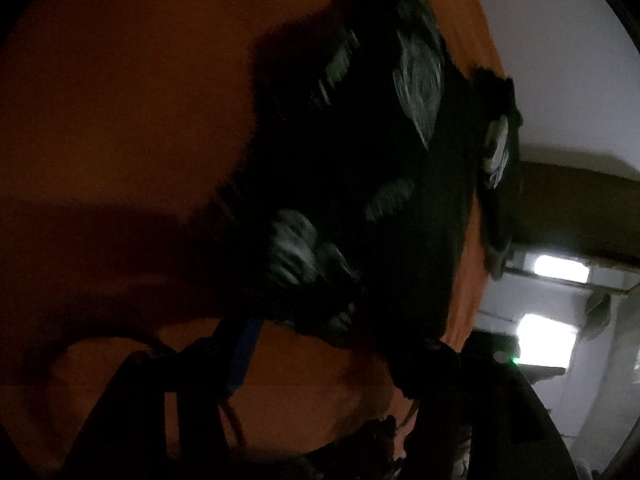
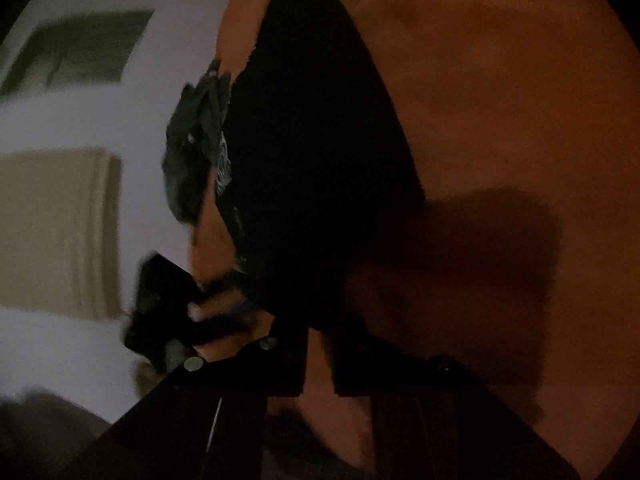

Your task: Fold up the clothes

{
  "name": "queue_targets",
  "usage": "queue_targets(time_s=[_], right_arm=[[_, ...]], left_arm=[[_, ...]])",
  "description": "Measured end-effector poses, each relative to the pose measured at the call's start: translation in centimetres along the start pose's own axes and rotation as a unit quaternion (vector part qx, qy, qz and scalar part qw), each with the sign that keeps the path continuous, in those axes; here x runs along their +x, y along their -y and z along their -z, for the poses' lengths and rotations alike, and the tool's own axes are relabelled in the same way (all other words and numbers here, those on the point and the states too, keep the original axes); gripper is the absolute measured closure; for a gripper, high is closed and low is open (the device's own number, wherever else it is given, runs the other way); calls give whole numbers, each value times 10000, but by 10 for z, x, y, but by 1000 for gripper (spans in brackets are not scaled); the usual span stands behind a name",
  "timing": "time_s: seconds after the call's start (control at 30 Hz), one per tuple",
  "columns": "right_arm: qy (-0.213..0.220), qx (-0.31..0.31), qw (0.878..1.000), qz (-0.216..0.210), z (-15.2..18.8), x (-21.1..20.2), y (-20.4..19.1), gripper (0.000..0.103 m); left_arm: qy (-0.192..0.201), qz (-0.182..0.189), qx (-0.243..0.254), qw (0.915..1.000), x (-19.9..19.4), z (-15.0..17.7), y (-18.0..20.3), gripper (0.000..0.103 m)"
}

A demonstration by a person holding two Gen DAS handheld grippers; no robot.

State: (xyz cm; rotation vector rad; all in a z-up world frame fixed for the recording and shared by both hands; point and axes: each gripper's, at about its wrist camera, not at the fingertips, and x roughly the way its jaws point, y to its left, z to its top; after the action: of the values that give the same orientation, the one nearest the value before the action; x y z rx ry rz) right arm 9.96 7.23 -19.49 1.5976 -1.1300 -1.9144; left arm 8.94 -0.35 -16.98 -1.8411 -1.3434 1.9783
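Right tool [image 2: 318,332]: the jaws are drawn nearly together, leaving only a narrow slit. The lower edge of the black garment [image 2: 312,160] runs down into the tips and sits pinched there. The frame is dark and smeared.

Left tool [image 1: 296,360]: the fingers stand well apart, with bare orange surface [image 1: 120,120] showing between them. The garment's [image 1: 360,160] lower edge lies just beyond the tips, and no grip on it is visible. A blue strip [image 1: 244,356] sits by one finger, too blurred to name.

The garment lies spread on the orange surface [image 2: 500,100], with one long side close to that surface's edge. The grey-white print [image 1: 420,68] faces up in the left view. In the right view the cloth reads as plain black, with a bunched grey fold [image 2: 196,152] hanging over the edge.

A black blocky shape [image 2: 160,292] lies beside the garment's lower corner, between the cloth and the pale ground [image 2: 132,120]. It is too blurred to identify.

Around the scene in the right view, a beige rectangle [image 2: 60,232] and an olive rectangle [image 2: 88,48] sit on the pale ground past the edge. In the left view there are a white wall [image 1: 540,60], a dark olive band [image 1: 568,208], two bright panels [image 1: 560,268] and a small green light [image 1: 514,360].

A heavy shadow [image 2: 480,248] crosses the orange surface next to the right tool.
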Motion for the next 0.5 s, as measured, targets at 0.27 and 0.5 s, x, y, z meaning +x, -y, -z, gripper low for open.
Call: queue_targets(time_s=[0.27, 0.5], right_arm=[[-216, -102, 9988, 425, -3, -21, 9, 62], [314, -2460, 9369, 2465, 47, -4, -61, 62]], left_arm=[[115, -61, -229, 9997, -18, -2, -23, 45], [403, -778, 902, 9921, -10, 0, 11, 97]])
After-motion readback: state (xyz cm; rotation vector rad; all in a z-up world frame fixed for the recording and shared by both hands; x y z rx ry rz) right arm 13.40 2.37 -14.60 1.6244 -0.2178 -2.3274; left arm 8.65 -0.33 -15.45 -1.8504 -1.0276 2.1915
